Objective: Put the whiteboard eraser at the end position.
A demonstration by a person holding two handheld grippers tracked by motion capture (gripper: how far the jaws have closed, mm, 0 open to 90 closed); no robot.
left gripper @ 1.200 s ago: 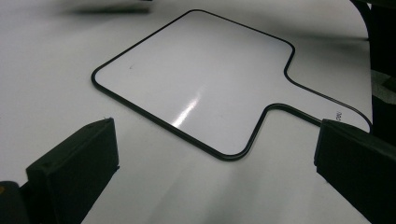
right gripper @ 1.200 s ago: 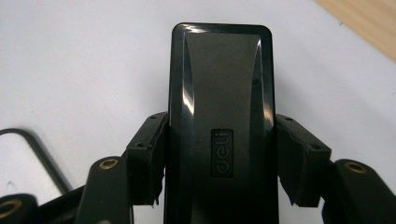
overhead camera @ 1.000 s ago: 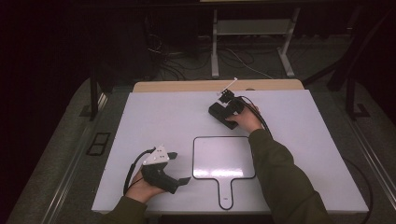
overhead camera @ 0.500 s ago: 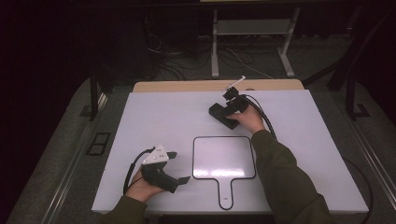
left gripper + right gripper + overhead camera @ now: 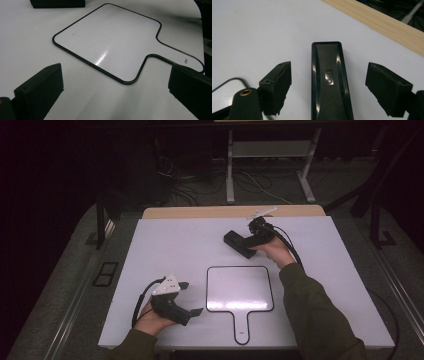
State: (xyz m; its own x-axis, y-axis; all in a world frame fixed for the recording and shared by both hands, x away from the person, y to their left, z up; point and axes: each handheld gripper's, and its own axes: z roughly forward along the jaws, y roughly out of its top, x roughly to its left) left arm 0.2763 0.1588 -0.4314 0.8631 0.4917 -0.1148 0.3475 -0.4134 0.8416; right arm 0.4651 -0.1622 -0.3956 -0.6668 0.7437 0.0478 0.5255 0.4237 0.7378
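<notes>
**Two handheld grippers working over a white tabletop**

A broad white tabletop with a pale wooden strip along its far edge is carrying the scene. Near its front middle a flat, glossy white paddle-shaped board with a thin black rim is lying face up, its short handle pointing toward the person. In the left gripper view the board is catching a streak of light.

At the far right, the right gripper is reaching over a long, shiny black rectangular eraser block. In the right gripper view, its jaws are standing wide apart, one on each side of the block, neither touching it, gripping nothing.

At the near left, the left gripper, a grey three-cornered plate on top, is resting low, pointing toward the board. Its jaws are spread wide and holding nothing, the board's handle lying just ahead of them.
</notes>
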